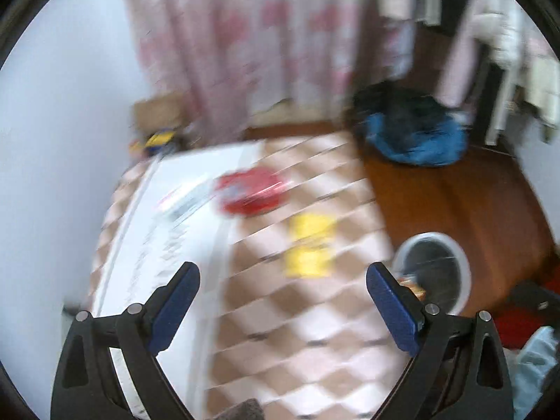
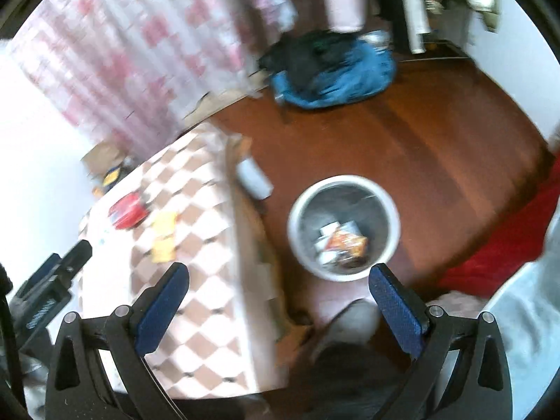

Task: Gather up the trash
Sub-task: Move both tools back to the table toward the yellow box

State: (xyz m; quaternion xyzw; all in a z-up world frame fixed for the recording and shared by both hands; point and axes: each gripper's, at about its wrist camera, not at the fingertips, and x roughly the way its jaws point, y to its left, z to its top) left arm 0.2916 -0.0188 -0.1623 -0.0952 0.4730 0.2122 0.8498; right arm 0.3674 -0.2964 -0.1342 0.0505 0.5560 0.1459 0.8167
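Both views are motion-blurred. A red wrapper (image 1: 250, 190) and a yellow wrapper (image 1: 309, 245) lie on the checkered tablecloth (image 1: 297, 332). My left gripper (image 1: 282, 308) is open and empty above the cloth, short of the yellow wrapper. A white-rimmed trash bin (image 2: 343, 227) stands on the wooden floor to the right of the table and holds several wrappers (image 2: 344, 243); it also shows in the left wrist view (image 1: 434, 269). My right gripper (image 2: 279, 299) is open and empty, above the table's right edge and the bin. The red wrapper (image 2: 127, 210) and yellow wrapper (image 2: 164, 236) show at its left.
A white sheet (image 1: 182, 217) covers the table's left part. A blue and black bag (image 2: 332, 66) lies on the floor by a pink curtain (image 2: 140, 52). A grey cylinder (image 2: 253, 178) sits at the table's far corner. A red cloth (image 2: 507, 241) is at the right.
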